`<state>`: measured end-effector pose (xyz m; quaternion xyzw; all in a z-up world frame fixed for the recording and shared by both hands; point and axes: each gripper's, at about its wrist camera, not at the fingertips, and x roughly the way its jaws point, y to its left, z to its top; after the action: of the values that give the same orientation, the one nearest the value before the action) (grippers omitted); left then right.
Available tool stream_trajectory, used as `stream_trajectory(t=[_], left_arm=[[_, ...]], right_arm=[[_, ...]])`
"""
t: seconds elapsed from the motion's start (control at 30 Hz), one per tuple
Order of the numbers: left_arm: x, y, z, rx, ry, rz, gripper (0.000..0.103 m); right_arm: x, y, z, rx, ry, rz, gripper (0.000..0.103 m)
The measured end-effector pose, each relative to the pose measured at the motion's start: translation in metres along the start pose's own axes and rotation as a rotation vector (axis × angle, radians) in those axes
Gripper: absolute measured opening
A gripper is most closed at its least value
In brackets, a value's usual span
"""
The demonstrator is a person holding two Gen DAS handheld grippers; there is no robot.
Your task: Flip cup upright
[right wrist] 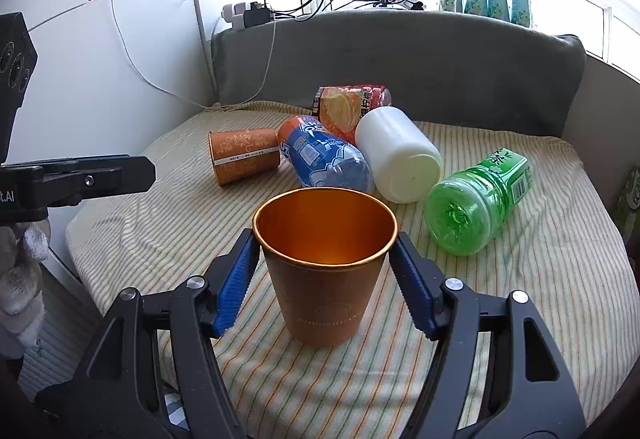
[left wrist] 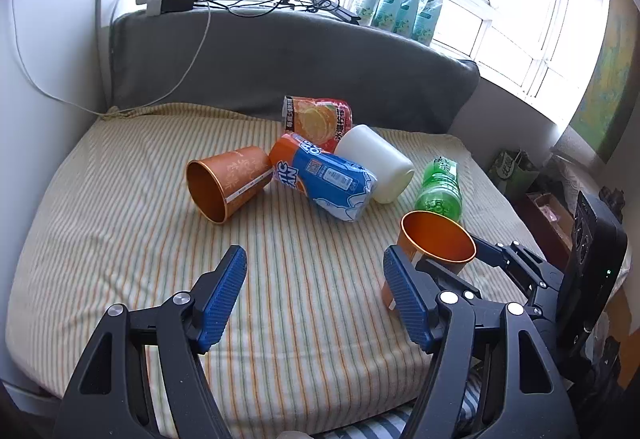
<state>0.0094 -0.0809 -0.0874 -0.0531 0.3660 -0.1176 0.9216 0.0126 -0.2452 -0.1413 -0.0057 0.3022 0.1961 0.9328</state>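
An orange cup (right wrist: 325, 271) stands upright on the striped cushion (right wrist: 520, 279), between the fingers of my right gripper (right wrist: 326, 251). The jaws are open wide around it; small gaps show on both sides. This cup also shows in the left wrist view (left wrist: 438, 239), behind my left gripper's right finger. A second orange cup (left wrist: 228, 181) lies on its side farther back, mouth toward the front left; it also shows in the right wrist view (right wrist: 244, 155). My left gripper (left wrist: 314, 279) is open and empty, above the cushion.
A blue-labelled bottle (left wrist: 324, 179), a red-orange snack bag (left wrist: 318, 121), a white container (left wrist: 376, 163) and a green bottle (left wrist: 440, 187) lie in a cluster at the back. A grey backrest (left wrist: 280, 59) rises behind. The cushion's front edge lies below the grippers.
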Motion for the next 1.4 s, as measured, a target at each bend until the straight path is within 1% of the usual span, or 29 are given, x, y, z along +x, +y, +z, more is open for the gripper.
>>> stream_trajectory(t=[0.07, 0.37, 0.4, 0.47, 0.6, 0.67, 0.8, 0.83, 0.9, 0.93, 1.03, 1.1, 1.2, 1.27, 1.3, 1.4], left_arm=[[-0.004, -0.002, -0.002, 0.005, -0.008, -0.001, 0.071], [-0.021, -0.006, -0.011, 0.014, -0.041, 0.013, 0.071], [-0.023, -0.007, -0.013, 0.018, -0.047, 0.018, 0.071], [-0.027, -0.010, -0.015, 0.028, -0.067, 0.030, 0.071], [-0.036, -0.016, -0.020, 0.039, -0.103, 0.029, 0.071], [-0.041, -0.022, -0.023, 0.062, -0.134, 0.052, 0.071], [-0.051, -0.031, -0.025, 0.090, -0.203, 0.076, 0.071], [-0.053, -0.032, -0.025, 0.094, -0.221, 0.082, 0.073], [-0.057, -0.034, -0.026, 0.100, -0.253, 0.087, 0.075], [-0.059, -0.036, -0.026, 0.102, -0.269, 0.088, 0.078], [-0.065, -0.041, -0.029, 0.120, -0.319, 0.101, 0.079], [-0.068, -0.046, -0.030, 0.138, -0.343, 0.111, 0.081], [-0.072, -0.051, -0.032, 0.153, -0.370, 0.110, 0.081], [-0.075, -0.052, -0.032, 0.155, -0.390, 0.112, 0.081], [-0.076, -0.052, -0.032, 0.152, -0.394, 0.111, 0.085], [-0.080, -0.053, -0.033, 0.143, -0.412, 0.106, 0.086]], right_arm=[[-0.003, 0.000, -0.002, -0.001, -0.002, -0.007, 0.077], [-0.022, 0.003, -0.009, 0.008, -0.025, 0.009, 0.078], [-0.026, 0.004, -0.009, 0.004, -0.031, 0.009, 0.079], [-0.034, 0.007, -0.011, 0.000, -0.045, 0.009, 0.088], [-0.052, 0.008, -0.013, 0.010, -0.077, 0.009, 0.089], [-0.062, 0.006, -0.014, 0.026, -0.094, 0.006, 0.089], [-0.085, 0.002, -0.011, 0.057, -0.135, -0.039, 0.089], [-0.090, 0.000, -0.011, 0.067, -0.143, -0.058, 0.090], [-0.100, -0.005, -0.010, 0.093, -0.162, -0.096, 0.095], [-0.106, -0.008, -0.010, 0.111, -0.173, -0.110, 0.099], [-0.121, -0.018, -0.010, 0.148, -0.202, -0.163, 0.100], [-0.126, -0.024, -0.008, 0.156, -0.210, -0.207, 0.100], [-0.133, -0.031, -0.008, 0.164, -0.228, -0.248, 0.103], [-0.136, -0.034, -0.009, 0.168, -0.238, -0.266, 0.103], [-0.137, -0.034, -0.009, 0.169, -0.241, -0.272, 0.103], [-0.138, -0.034, -0.009, 0.163, -0.246, -0.290, 0.103]])
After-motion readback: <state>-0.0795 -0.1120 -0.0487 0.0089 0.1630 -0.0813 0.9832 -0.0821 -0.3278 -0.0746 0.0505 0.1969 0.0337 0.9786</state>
